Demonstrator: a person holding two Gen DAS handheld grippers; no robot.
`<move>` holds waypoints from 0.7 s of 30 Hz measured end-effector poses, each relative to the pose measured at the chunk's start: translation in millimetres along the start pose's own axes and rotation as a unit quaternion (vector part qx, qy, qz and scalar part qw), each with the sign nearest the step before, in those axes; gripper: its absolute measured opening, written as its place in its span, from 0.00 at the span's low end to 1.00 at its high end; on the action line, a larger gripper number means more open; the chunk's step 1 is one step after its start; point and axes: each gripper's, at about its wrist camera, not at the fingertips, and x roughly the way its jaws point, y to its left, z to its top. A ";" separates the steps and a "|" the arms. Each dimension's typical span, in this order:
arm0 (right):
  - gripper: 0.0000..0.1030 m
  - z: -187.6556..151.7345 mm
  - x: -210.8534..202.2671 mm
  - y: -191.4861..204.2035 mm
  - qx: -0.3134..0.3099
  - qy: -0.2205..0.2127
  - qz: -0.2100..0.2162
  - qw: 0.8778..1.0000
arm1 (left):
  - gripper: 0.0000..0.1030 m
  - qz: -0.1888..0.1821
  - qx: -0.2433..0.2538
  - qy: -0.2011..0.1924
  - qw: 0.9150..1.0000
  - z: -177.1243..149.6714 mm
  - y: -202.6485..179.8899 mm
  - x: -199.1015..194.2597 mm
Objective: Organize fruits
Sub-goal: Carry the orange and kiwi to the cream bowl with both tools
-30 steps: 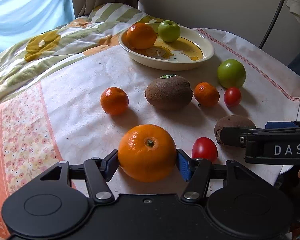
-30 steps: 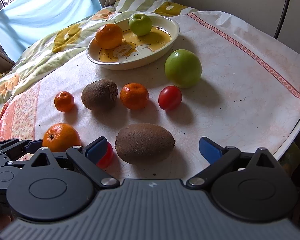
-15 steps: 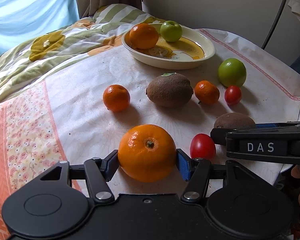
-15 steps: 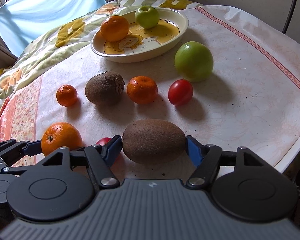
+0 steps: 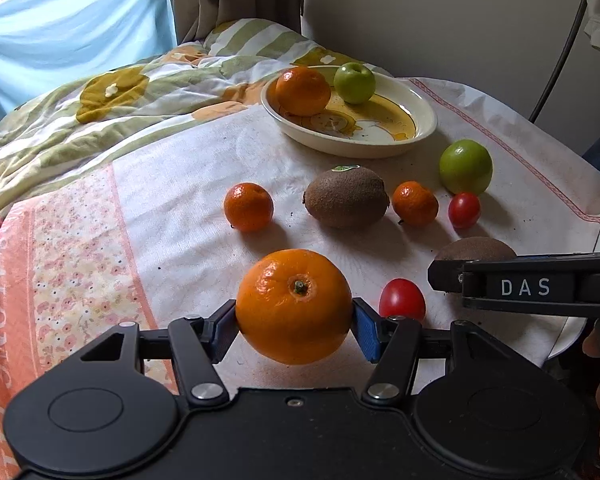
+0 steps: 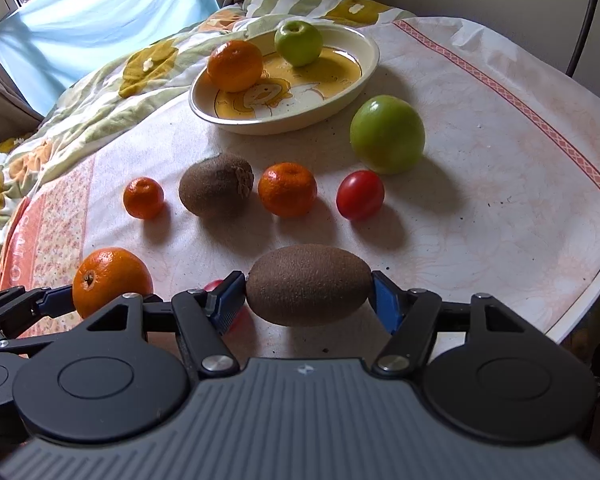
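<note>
Mid-pickup, both loads gripped. Left gripper point(image 5: 294, 330) jaws clenched on the big orange point(image 5: 294, 306), raised off the tabletop point(image 5: 188, 216). Right gripper point(image 6: 308, 300) jaws, just closing, now grasping the kiwi point(image 6: 308, 290). Next, probably: carry both ahead to the plate point(image 6: 364, 76), release gently.

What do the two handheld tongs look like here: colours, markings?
Left tongs: black linkage arms, silver pivot screws, blue pads, smooth black body. Right tongs: same build, ribbed grey body; white "DAS" lettering on its side in the left wrist view.
</note>
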 end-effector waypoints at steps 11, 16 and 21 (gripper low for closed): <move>0.79 38.7 -48.0 -2.9 -0.028 -0.051 0.028 0.998 | 0.62 0.016 -0.039 -0.043 0.998 21.4 -5.5 -46.0; 0.79 71.4 -66.2 -10.5 -0.047 -0.068 0.067 0.994 | 0.62 0.039 -0.072 -0.061 0.995 41.0 -14.0 -62.5; 0.79 105.8 -71.6 -16.7 -0.095 -0.081 0.096 0.988 | 0.62 0.054 -0.110 -0.080 0.989 65.7 -22.3 -66.6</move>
